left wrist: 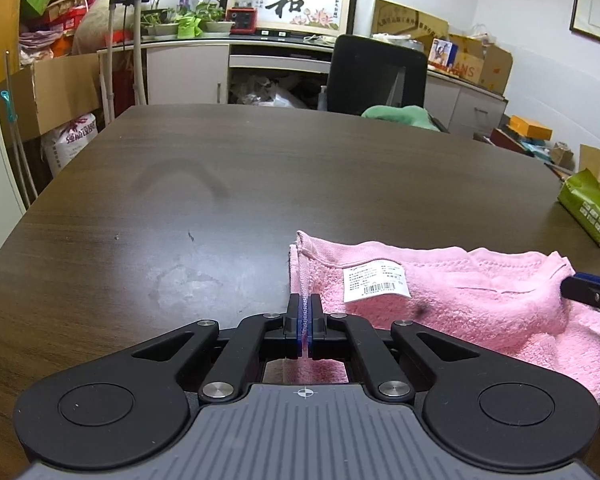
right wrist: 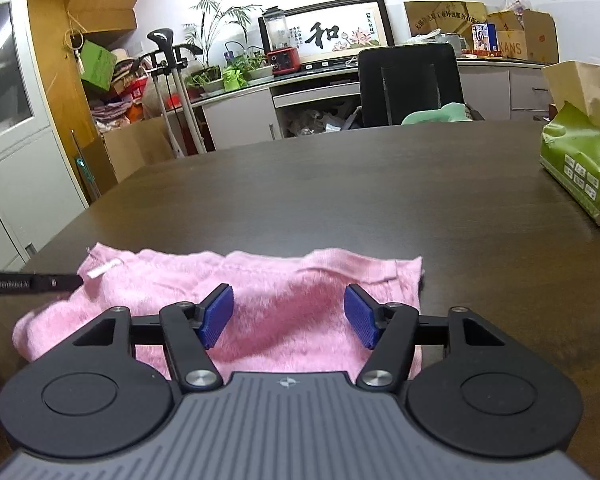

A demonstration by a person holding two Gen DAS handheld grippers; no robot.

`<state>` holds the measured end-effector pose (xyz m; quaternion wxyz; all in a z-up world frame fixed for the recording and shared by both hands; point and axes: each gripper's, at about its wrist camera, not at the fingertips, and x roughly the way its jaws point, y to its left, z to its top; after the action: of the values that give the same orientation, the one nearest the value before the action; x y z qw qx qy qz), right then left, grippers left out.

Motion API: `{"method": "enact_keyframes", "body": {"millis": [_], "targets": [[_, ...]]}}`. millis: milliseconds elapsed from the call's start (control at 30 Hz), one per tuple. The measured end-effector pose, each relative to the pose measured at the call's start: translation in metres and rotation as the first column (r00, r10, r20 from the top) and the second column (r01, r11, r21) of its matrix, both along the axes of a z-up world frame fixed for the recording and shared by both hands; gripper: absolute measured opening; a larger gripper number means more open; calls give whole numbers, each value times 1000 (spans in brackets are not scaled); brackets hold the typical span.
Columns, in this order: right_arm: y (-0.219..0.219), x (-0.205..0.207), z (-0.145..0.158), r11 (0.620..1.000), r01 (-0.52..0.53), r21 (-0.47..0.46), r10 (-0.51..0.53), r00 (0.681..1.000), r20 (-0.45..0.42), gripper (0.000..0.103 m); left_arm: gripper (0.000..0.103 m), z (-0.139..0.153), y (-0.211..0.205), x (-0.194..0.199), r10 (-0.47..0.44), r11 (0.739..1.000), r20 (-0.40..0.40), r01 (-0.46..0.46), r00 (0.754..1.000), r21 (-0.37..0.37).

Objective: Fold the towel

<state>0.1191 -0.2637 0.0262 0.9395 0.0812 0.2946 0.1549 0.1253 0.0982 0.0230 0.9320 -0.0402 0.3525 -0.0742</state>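
While left fingers (left wrist: pixel 305 322) pinch the towel (left wrist: pixel 460 292), right fingers (right wrist: pixel 216 316) straddle it.

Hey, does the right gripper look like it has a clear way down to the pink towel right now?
Probably yes. The right gripper is open, its blue fingers spread just above the pink towel, and nothing lies between them and the cloth. The left gripper pinches the towel's far edge, well off to the side.

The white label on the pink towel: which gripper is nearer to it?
Left. The left gripper is shut on the towel edge just beside the white label; the right gripper hovers open over the towel's other end.
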Motion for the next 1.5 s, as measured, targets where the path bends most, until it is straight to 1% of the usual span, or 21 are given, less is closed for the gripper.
{"method": "enact_keyframes", "body": {"millis": [67,100,167,200,233,267,367,500,567,600,667,767,867,967,1100,1200,1267,1333,1400,1467,1500], "targets": [[3,5,-1,1000,3,-27,-4,1000,-27,41,1,0,0,-1,-2,1000,0,2,1000,-2],[6,4,-1,999,7,-50,-8,1000,-26,32,1,0,0,-1,-1,1000,0,1,1000,-4],[11,2,0,996,7,-89,-9,1000,-15,16,2,0,2,-1,3,1000,-1,-3,1000,-12],[14,0,1,994,4,-107,-5,1000,-4,15,2,0,3,-1,7,1000,-1,-7,1000,-20],[19,-4,2,991,3,-135,-1,1000,16,10,2,0,4,-1,11,1000,-1,-11,1000,-27],[23,-8,4,986,16,-165,-9,999,38,9,2,0,5,-1,13,999,-1,-13,1000,-32],[27,-14,9,979,53,-195,-38,996,78,8,2,2,11,-3,28,998,8,-27,1000,-62],[32,-21,15,967,108,-232,-74,986,151,8,2,11,20,-11,58,991,77,-48,995,-122],[35,-24,18,960,131,-247,-84,978,189,8,2,14,20,-14,68,990,109,-54,992,-128],[35,-23,18,959,132,-252,-85,978,190,8,2,15,19,-15,71,991,126,-55,990,-125],[36,-17,12,958,129,-257,-89,983,161,8,2,14,15,-14,74,992,130,-60,989,-107],[39,-6,3,955,109,-276,-78,990,119,8,2,7,5,-8,80,996,109,-75,991,-52],[40,-3,3,954,122,-275,-87,987,137,8,2,2,-1,-4,84,996,96,-82,992,-17],[39,-6,5,957,131,-260,-92,983,158,8,2,3,0,-4,93,996,100,-92,991,-23],[38,-6,7,958,140,-252,-96,979,181,8,2,11,8,-7,150,989,138,-146,979,-35],[36,0,5,960,143,-239,-106,981,160,8,2,10,12,-3,169,985,124,-165,978,-42],[35,6,1,964,116,-237,-92,990,107,10,2,7,13,0,162,986,97,-158,982,-49],[32,8,1,977,94,-194,-81,994,73,14,2,7,14,1,136,989,79,-130,988,-71],[30,6,2,983,77,-165,-69,996,56,16,3,8,12,0,103,992,78,-96,992,-87],[25,4,6,994,46,-103,-43,999,34,20,3,9,10,-2,73,994,86,-65,994,-87],[24,3,7,996,35,-88,-32,999,28,21,4,9,7,-4,46,996,90,-39,995,-83]]}}
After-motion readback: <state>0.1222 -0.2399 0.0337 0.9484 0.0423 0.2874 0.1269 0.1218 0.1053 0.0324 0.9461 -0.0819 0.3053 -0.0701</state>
